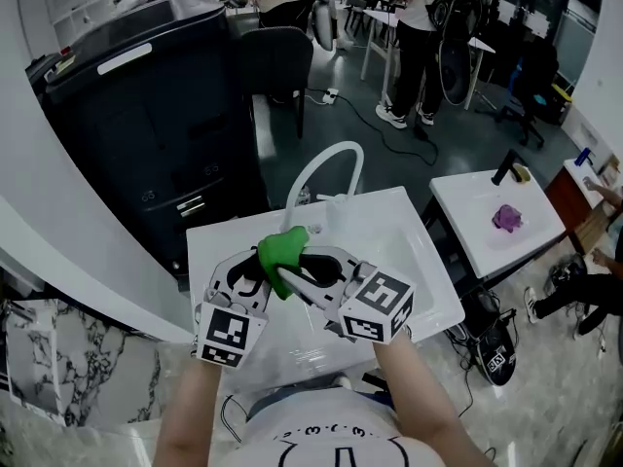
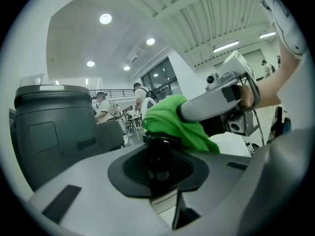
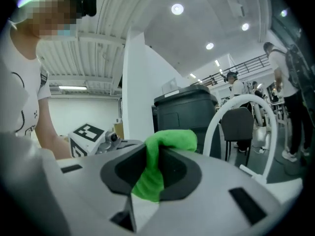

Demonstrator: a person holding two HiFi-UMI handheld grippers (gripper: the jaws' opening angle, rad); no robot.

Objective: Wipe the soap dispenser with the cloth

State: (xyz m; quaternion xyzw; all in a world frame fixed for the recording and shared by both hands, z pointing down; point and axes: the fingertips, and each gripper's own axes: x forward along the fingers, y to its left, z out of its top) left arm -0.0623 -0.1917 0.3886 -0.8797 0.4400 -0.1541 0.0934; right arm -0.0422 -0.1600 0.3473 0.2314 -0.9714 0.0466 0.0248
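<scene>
In the head view, the left claw (image 1: pixel 255 272) and the right claw (image 1: pixel 297 272) are held close together above a white table (image 1: pixel 428 261) with a curved white tap (image 1: pixel 326 159). A green cloth (image 1: pixel 282 256) is bunched where the two claws meet.

In the left gripper view, the left claw is seen closed, only a little apart, on a dark soap dispenser (image 2: pixel 158 159), which stands between its pads. The cloth is laid against the dispenser's top and is carried by the right claw, which enters from the right.

In the right gripper view, the right claw is seen clamped on the cloth, a fold of which hangs between the pads.
</scene>
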